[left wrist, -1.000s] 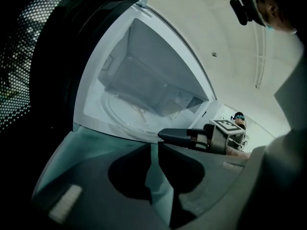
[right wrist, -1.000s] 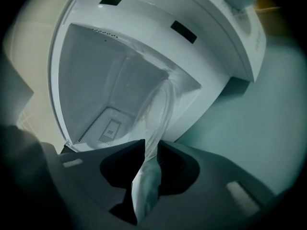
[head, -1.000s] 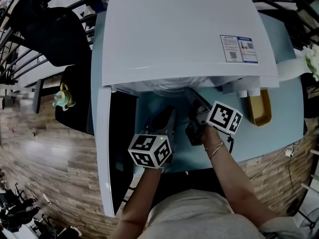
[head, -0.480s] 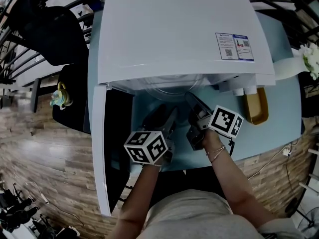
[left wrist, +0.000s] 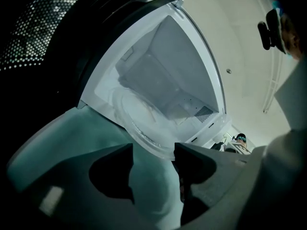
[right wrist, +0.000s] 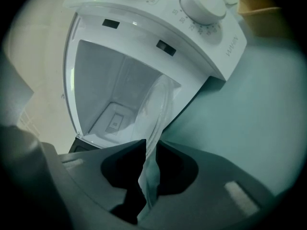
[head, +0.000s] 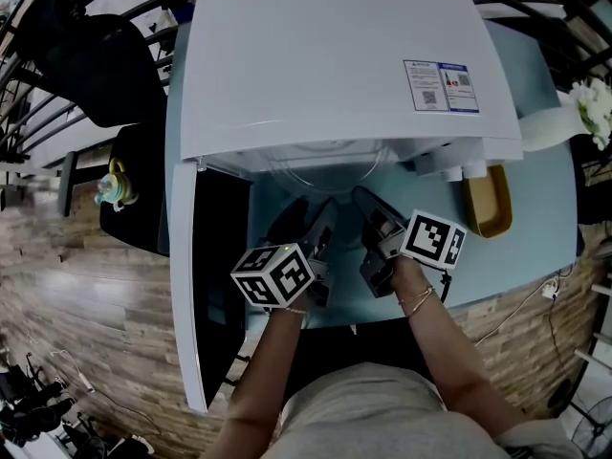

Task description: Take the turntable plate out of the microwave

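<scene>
The clear glass turntable plate [head: 320,167] sticks partly out of the white microwave [head: 335,55], its front rim over the teal table. My right gripper [head: 360,199] is shut on the plate's rim; in the right gripper view the plate [right wrist: 156,123] runs edge-on between the two jaws [right wrist: 149,150]. My left gripper [head: 308,208] is open just left of it. In the left gripper view the plate [left wrist: 144,123] lies ahead of the spread jaws [left wrist: 153,152], with its rim just beyond the tips.
The microwave door [head: 210,285] hangs open to the left. A yellow-brown tray [head: 488,204] lies on the teal table [head: 535,228] to the right of the microwave, below its dials [right wrist: 201,4]. A black chair [head: 105,65] stands at the far left.
Both grippers have shifted slightly up toward the microwave mouth and the left one has moved a bit left. More of the plate's rim shows outside the cavity.
</scene>
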Demonstrator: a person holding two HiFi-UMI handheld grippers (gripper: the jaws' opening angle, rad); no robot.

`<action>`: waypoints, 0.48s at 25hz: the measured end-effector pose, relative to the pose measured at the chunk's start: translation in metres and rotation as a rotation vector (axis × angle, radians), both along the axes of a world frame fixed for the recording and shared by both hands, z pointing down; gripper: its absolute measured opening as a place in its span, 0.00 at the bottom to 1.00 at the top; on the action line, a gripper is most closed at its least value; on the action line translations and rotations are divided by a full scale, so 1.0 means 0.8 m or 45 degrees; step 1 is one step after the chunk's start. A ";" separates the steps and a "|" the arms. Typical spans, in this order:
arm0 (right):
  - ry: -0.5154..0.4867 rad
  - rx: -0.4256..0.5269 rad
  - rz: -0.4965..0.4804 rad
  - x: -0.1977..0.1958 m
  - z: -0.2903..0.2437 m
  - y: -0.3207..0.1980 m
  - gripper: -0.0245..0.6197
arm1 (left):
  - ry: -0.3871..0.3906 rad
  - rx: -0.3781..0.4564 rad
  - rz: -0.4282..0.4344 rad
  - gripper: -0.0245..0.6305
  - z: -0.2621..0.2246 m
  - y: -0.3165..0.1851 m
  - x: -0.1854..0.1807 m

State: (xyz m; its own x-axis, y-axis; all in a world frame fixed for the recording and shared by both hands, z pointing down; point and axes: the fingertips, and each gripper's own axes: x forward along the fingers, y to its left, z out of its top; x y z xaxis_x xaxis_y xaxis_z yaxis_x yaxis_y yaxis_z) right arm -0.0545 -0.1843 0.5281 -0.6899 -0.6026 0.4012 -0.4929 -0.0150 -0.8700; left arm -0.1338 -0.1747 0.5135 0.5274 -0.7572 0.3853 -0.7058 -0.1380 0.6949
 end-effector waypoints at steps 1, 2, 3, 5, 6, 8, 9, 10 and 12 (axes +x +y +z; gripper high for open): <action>-0.001 0.000 -0.003 0.001 0.000 0.003 0.18 | 0.000 -0.001 -0.001 0.43 0.001 -0.001 -0.001; -0.002 0.001 -0.007 0.003 -0.001 0.005 0.18 | 0.005 -0.002 -0.001 0.43 0.004 -0.001 -0.001; -0.002 0.001 -0.011 0.005 -0.001 0.008 0.18 | 0.012 -0.001 -0.004 0.43 0.006 -0.001 -0.002; -0.005 -0.001 -0.021 0.006 -0.001 0.012 0.18 | 0.027 0.004 -0.017 0.43 0.007 -0.004 -0.005; -0.007 -0.004 -0.024 0.007 -0.001 0.014 0.18 | 0.027 0.009 -0.023 0.43 0.006 -0.005 -0.006; -0.012 -0.006 -0.028 0.008 -0.001 0.018 0.18 | 0.024 0.014 -0.028 0.43 0.008 -0.007 -0.008; -0.015 -0.006 -0.030 0.008 -0.002 0.020 0.18 | 0.029 0.014 -0.031 0.43 0.009 -0.008 -0.008; -0.018 -0.008 -0.034 0.008 -0.002 0.023 0.18 | 0.038 0.013 -0.037 0.43 0.011 -0.009 -0.009; -0.022 -0.016 -0.043 0.007 -0.003 0.030 0.18 | 0.060 0.009 -0.044 0.43 0.012 -0.010 -0.009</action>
